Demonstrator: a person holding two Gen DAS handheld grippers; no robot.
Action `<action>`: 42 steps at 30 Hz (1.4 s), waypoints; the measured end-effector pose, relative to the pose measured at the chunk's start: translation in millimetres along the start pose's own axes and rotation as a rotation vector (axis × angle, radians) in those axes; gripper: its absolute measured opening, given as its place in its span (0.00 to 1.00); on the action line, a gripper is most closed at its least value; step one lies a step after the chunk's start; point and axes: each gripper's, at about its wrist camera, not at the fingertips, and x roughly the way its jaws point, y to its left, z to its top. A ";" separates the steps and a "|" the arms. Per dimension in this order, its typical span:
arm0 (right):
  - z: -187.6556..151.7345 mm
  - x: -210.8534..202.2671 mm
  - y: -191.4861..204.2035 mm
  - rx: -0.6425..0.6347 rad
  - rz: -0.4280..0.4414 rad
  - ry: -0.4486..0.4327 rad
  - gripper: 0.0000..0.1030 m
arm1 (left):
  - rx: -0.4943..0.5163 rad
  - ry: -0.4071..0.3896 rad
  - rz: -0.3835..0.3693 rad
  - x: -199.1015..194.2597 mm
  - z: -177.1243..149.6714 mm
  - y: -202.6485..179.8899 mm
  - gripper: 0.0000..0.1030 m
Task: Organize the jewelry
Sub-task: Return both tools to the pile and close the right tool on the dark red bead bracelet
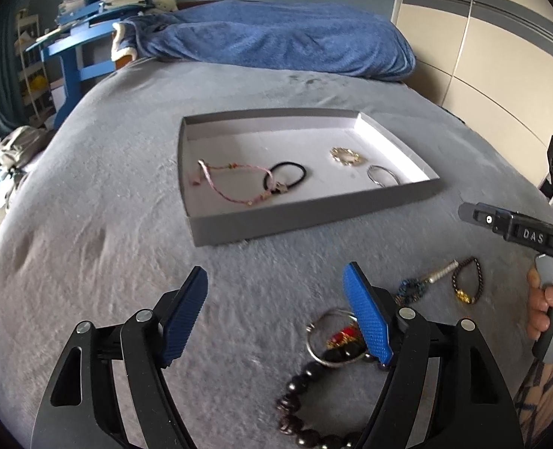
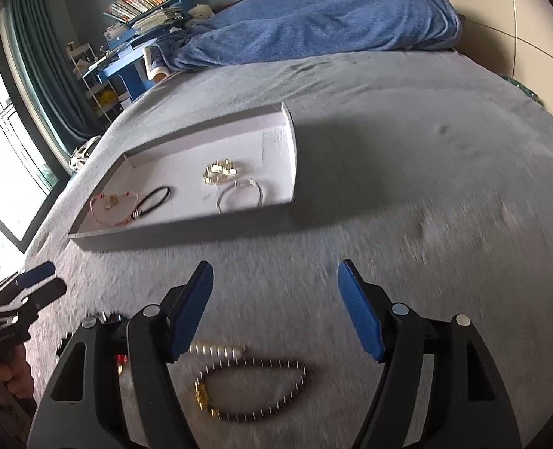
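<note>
A shallow grey tray [image 1: 295, 220] lies on the bed and holds a pink braided bracelet [image 1: 231, 187], a black hair tie [image 1: 287, 177], a gold chain piece [image 1: 345, 156] and a silver bangle [image 1: 383, 176]. Loose on the blanket in front of it are a chunky dark bead bracelet [image 1: 306, 422], a silver ring with a red charm [image 1: 328, 336] and a thin dark bracelet with a gold charm [image 2: 261, 389]. My left gripper [image 1: 276, 273] is open and empty above the blanket. My right gripper [image 2: 276, 267] is open too, over the thin bracelet, apart from it.
A grey blanket [image 2: 426, 187] covers the bed, with a rumpled blue blanket [image 1: 276, 37] at its far end. A blue desk with books [image 1: 89, 18] stands at the back left. Cream wardrobe doors [image 1: 482, 56] are on the right. A hand [image 1: 549, 299] grips the right tool's handle.
</note>
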 end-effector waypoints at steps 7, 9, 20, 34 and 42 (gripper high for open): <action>-27.0 -12.0 -5.8 -0.030 -0.051 0.028 0.71 | 0.043 0.025 -0.022 0.1 -11.7 -15.9 0.73; -34.1 -10.7 -9.9 -0.030 -0.057 0.051 0.70 | 0.047 0.038 -0.030 1.5 -14.9 -19.0 0.73; -52.6 -3.5 -9.4 -0.065 -0.061 0.112 0.39 | 0.079 0.098 -0.027 9.9 -28.4 -28.7 0.73; -53.9 -0.6 4.9 -0.126 -0.043 0.116 0.15 | 0.100 0.135 -0.076 18.3 -31.3 -32.4 0.59; -48.4 -4.9 6.3 -0.114 -0.016 0.080 0.06 | 0.133 0.129 -0.098 15.2 -31.4 -37.5 0.49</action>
